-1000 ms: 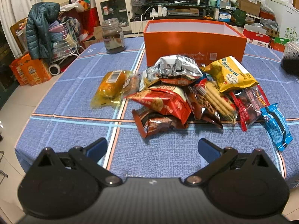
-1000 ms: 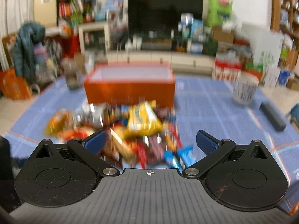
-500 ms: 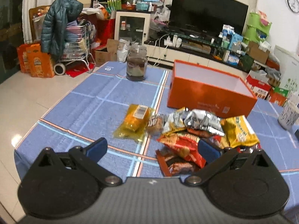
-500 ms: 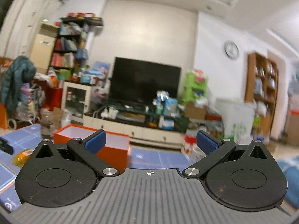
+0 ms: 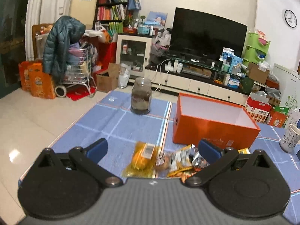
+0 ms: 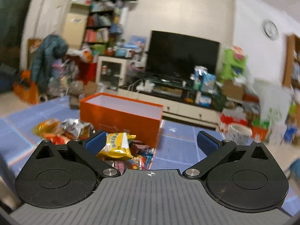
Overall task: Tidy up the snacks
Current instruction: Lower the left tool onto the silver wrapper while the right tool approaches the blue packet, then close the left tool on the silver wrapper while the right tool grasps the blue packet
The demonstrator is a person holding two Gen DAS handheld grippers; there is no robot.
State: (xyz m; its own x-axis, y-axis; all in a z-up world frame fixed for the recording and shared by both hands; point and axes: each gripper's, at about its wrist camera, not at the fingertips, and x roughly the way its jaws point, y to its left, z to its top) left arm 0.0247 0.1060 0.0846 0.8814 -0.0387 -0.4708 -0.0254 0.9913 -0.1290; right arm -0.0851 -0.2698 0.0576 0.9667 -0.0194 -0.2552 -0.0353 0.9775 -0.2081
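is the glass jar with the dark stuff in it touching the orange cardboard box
Apart. In the left wrist view the glass jar stands left of the orange cardboard box, with a wide strip of blue checked tablecloth showing between them.

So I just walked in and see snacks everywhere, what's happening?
A person holds two grippers over a blue mat to sort snacks. The left gripper and right gripper are both open and hold nothing. The snack pile lies loose in front of the orange box, whose visible interior looks empty.
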